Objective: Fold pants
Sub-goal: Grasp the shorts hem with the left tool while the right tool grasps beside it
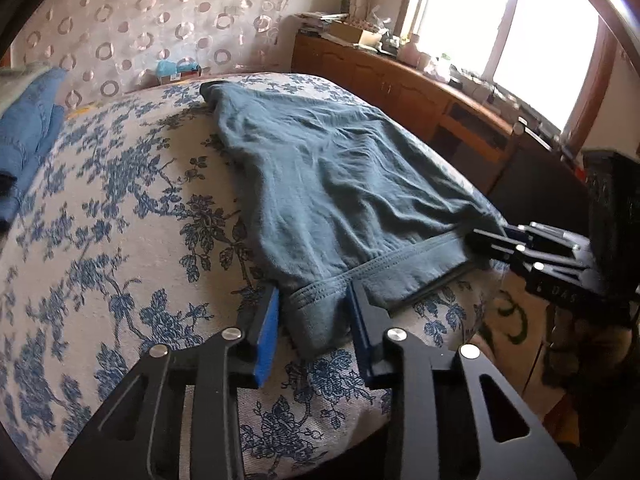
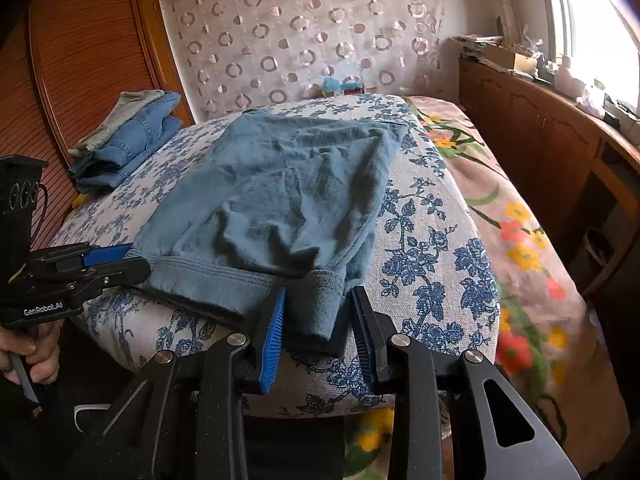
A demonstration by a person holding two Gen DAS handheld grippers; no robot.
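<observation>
Grey-blue pants [image 1: 320, 176] lie folded on a blue-flowered cushion [image 1: 120, 216], waistband at the near edge. My left gripper [image 1: 314, 312] is open, its blue pads on either side of the waistband's left corner. My right gripper [image 2: 318, 312] is open too, its pads on either side of the ribbed right corner of the pants [image 2: 272, 188]. The right gripper also shows in the left wrist view [image 1: 492, 240] at the waistband's right end. The left gripper shows in the right wrist view [image 2: 120, 260] at the left end.
Folded jeans [image 2: 132, 140] are stacked at the cushion's far left. A flowered blanket [image 2: 516, 240] covers the bed to the right. A wooden cabinet [image 1: 400, 80] with clutter runs under the bright window. A patterned curtain [image 2: 304, 36] hangs behind.
</observation>
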